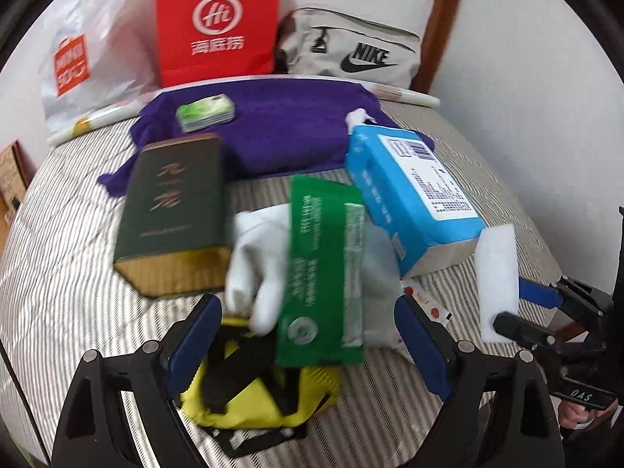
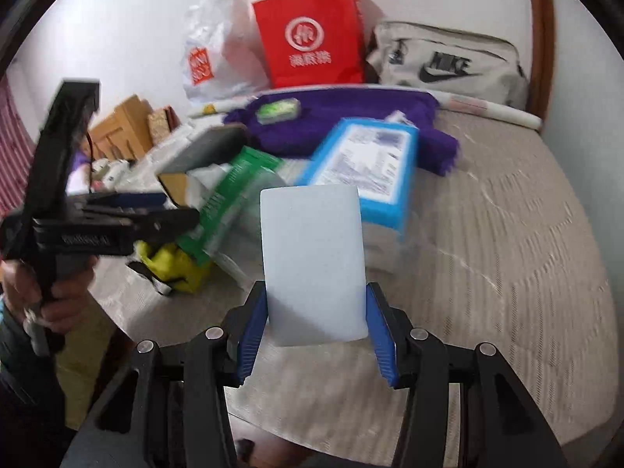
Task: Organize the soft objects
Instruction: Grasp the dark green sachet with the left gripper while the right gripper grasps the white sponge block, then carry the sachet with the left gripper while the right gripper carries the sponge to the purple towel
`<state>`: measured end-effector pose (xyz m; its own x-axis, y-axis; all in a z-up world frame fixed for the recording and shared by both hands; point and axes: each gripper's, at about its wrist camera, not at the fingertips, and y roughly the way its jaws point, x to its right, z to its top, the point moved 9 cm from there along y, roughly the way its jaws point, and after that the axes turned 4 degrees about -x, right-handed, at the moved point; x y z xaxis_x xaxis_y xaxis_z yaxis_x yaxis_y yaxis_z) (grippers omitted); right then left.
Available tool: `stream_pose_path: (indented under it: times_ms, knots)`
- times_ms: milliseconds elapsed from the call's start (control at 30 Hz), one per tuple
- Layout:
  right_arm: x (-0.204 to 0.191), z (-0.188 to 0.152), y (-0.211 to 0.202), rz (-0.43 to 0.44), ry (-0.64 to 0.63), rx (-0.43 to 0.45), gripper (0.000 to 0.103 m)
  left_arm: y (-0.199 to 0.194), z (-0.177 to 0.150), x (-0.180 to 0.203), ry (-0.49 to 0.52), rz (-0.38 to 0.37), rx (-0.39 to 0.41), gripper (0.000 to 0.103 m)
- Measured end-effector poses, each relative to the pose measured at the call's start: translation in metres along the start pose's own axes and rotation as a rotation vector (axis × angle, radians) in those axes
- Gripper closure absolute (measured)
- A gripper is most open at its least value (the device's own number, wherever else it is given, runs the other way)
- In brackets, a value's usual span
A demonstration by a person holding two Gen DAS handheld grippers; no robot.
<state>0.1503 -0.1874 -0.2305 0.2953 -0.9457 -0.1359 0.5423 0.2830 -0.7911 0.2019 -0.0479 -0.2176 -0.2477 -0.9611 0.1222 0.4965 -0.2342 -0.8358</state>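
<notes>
My right gripper is shut on a white sponge block and holds it upright above the bed; the block also shows in the left wrist view. My left gripper is open and empty, above a pile: a green wipes pack, a white glove and a yellow pouch. A blue tissue pack lies to the right, a dark green box to the left. A purple towel lies behind, with a small green tissue packet on it.
A red paper bag, a white plastic bag and a grey Nike bag stand against the wall at the bed's head. The striped bedcover stretches to the right. Cardboard boxes sit left of the bed.
</notes>
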Motion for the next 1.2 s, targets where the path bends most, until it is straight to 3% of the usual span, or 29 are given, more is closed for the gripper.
stream_pose_path:
  times_ms: [267,300,367,433,467,767,967,1200]
  knots:
    - [0.012,-0.014,0.012,0.003,0.026,-0.025,0.054,0.024,0.009,0.01,0.05,0.099,-0.013,0.02]
    - [0.012,-0.014,0.013,0.007,0.029,-0.023,0.054,0.027,0.009,0.009,0.059,0.116,-0.019,0.023]
    - [0.012,-0.015,0.014,0.018,0.037,-0.023,0.053,0.033,0.008,0.007,0.067,0.159,-0.028,0.044]
    - [0.011,-0.016,0.016,0.029,0.043,-0.03,0.053,0.034,0.007,0.005,0.067,0.167,-0.032,0.057]
    - [0.009,-0.018,0.018,0.033,0.043,-0.037,0.053,0.032,0.007,0.003,0.059,0.172,-0.028,0.059]
    - [0.004,-0.019,0.024,-0.003,0.023,-0.044,0.052,-0.014,0.001,-0.014,-0.031,0.088,0.009,0.061]
    - [0.001,-0.016,0.035,-0.014,0.03,-0.052,0.051,-0.023,-0.006,-0.03,-0.082,0.077,0.008,0.061]
    - [0.002,-0.009,0.046,0.035,0.101,-0.075,0.049,-0.024,-0.018,-0.052,-0.15,0.077,-0.006,0.061]
